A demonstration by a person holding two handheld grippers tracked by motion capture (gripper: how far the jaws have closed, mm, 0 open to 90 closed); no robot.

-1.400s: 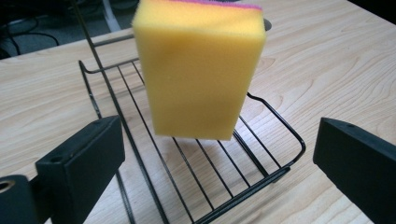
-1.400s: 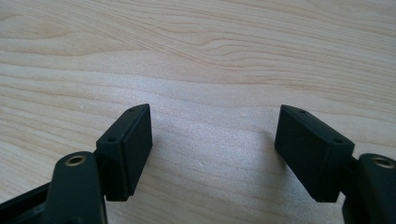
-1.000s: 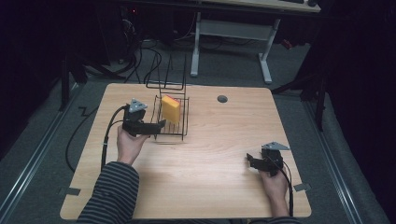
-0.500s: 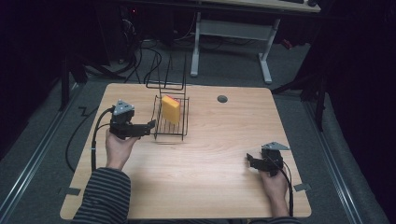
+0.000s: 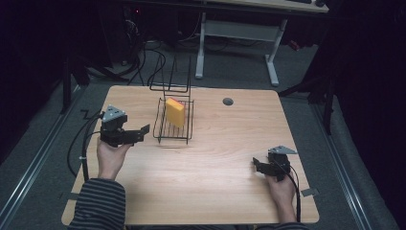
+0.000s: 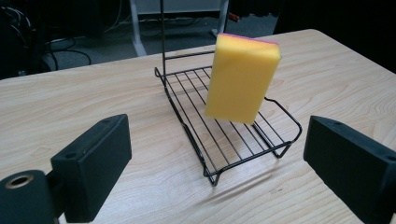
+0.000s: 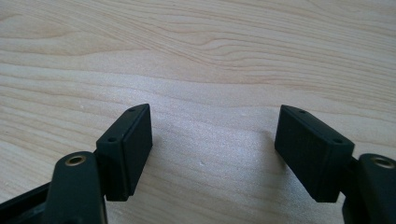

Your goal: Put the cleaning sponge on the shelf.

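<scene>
A yellow sponge [image 5: 175, 112] stands on end in a black wire rack [image 5: 173, 128] toward the far left part of the light wooden table [image 5: 215, 191]. In the left gripper view the sponge [image 6: 242, 77] leans slightly, its lower edge resting on the rack's [image 6: 224, 135] thin floor wires and a thin pink layer showing along its top edge. The rack sits flat on the table, with a tall wire frame rising from its far end. The left hand-held gripper [image 5: 139, 133] is held just to the left of the rack, near it but not touching — its jaws spread wide and holding nothing, pointed toward the rack and the sponge. In its own view the two black jaws stand far apart at the bottom corners, with the rack and sponge framed between them farther off. The right hand-held gripper [image 5: 258, 166] rests low over the table near the right front corner, well apart from the rack — its jaws are also open and empty, with bare wood grain between them in the right gripper view [image 7: 212, 149]. A small dark round hole [image 5: 228, 101] lies in the table top near the far edge, to the right of the rack. The person's left arm wears a striped sleeve [image 5: 98, 206].
</scene>
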